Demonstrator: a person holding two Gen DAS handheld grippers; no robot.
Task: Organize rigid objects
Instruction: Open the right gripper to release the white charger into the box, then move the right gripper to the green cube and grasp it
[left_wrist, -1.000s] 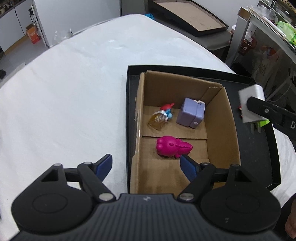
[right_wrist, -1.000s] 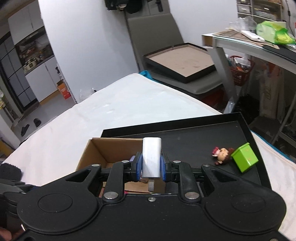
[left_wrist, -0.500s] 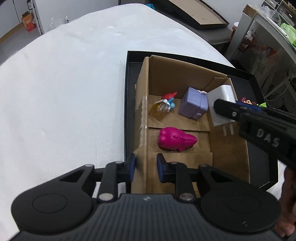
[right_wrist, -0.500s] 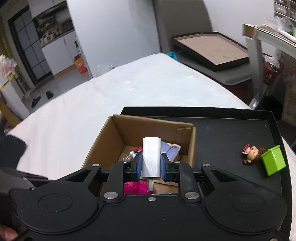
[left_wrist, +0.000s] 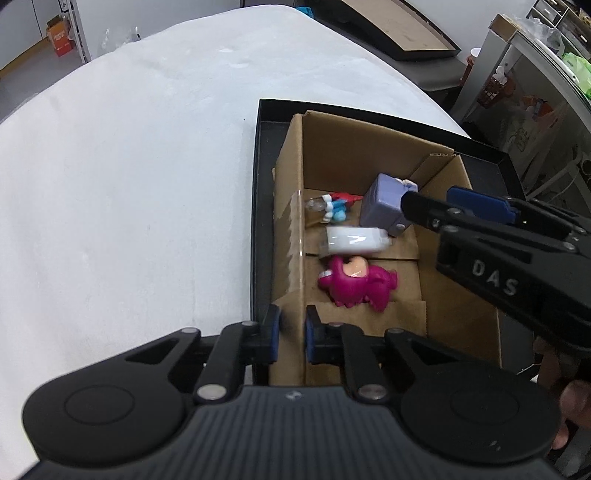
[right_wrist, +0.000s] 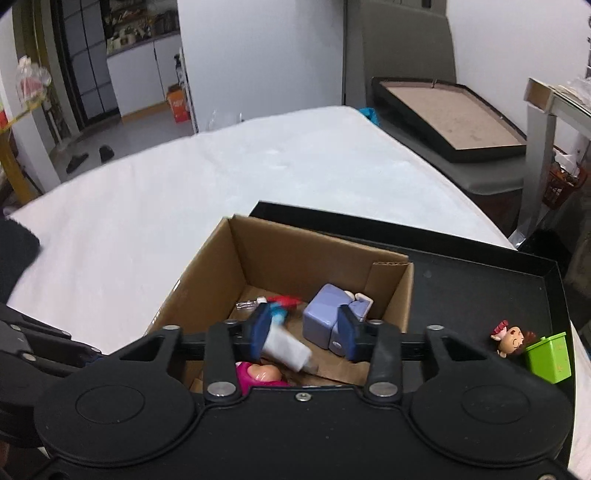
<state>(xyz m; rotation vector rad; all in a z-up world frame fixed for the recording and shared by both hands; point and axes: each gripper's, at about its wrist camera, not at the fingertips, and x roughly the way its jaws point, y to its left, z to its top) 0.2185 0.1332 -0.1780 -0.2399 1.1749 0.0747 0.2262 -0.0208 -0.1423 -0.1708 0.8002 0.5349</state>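
the left tongs (left_wrist: 291, 334) pinch the cardboard box (left_wrist: 291, 236) wall at 6 o'clock, likely to steady it. the right tongs (right_wrist: 301, 334) are opening with nothing gripped; the white charger (left_wrist: 356, 240) lies inside, above the pink toy (left_wrist: 354, 286).

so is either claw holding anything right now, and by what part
The left claw is shut on the cardboard box, pinching its near-left wall edge. The right claw is opening; the white charger lies released inside.

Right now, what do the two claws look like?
Both are matte black plastic. The left claw has blue finger pads, round silver pivot pins, two disc-shaped housings and a ribbed dark grey body. The right claw matches, with white letters "DAS" on its side.
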